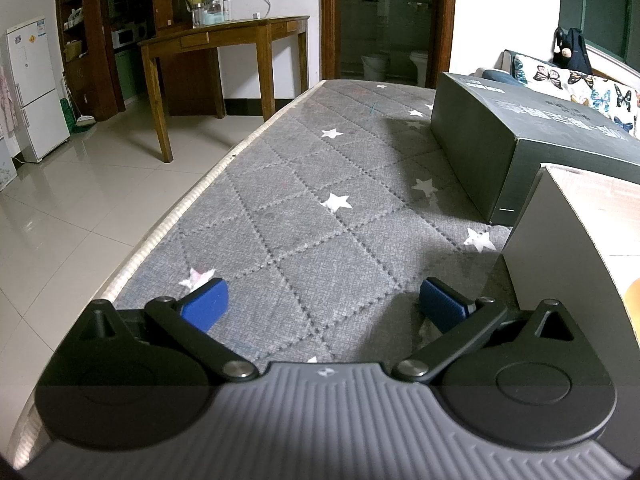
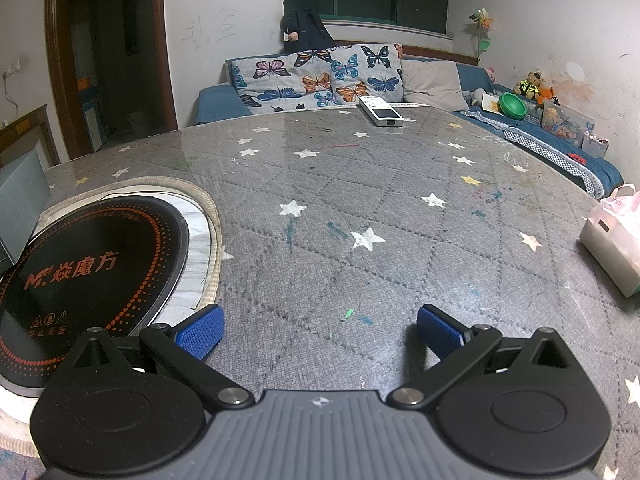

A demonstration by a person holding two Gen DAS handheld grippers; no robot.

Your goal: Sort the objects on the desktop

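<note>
My left gripper [image 1: 323, 303] hangs open over the grey star-patterned table cover [image 1: 320, 184], nothing between its blue pads. To its right stand a dark green box [image 1: 532, 128] and, nearer, a pale cardboard box [image 1: 568, 252]. My right gripper [image 2: 320, 330] is open too, low over the same cover [image 2: 360, 208], with nothing between its fingers. A white remote control [image 2: 380, 111] lies at the table's far edge. A pale tissue pack [image 2: 612, 248] sits at the right edge.
A black induction hob [image 2: 88, 272] is set into the table at the left of the right wrist view. A butterfly-print sofa [image 2: 320, 76] lies behind the table. The table's left edge [image 1: 192, 208] drops to a tiled floor, with a wooden desk [image 1: 224, 36] beyond.
</note>
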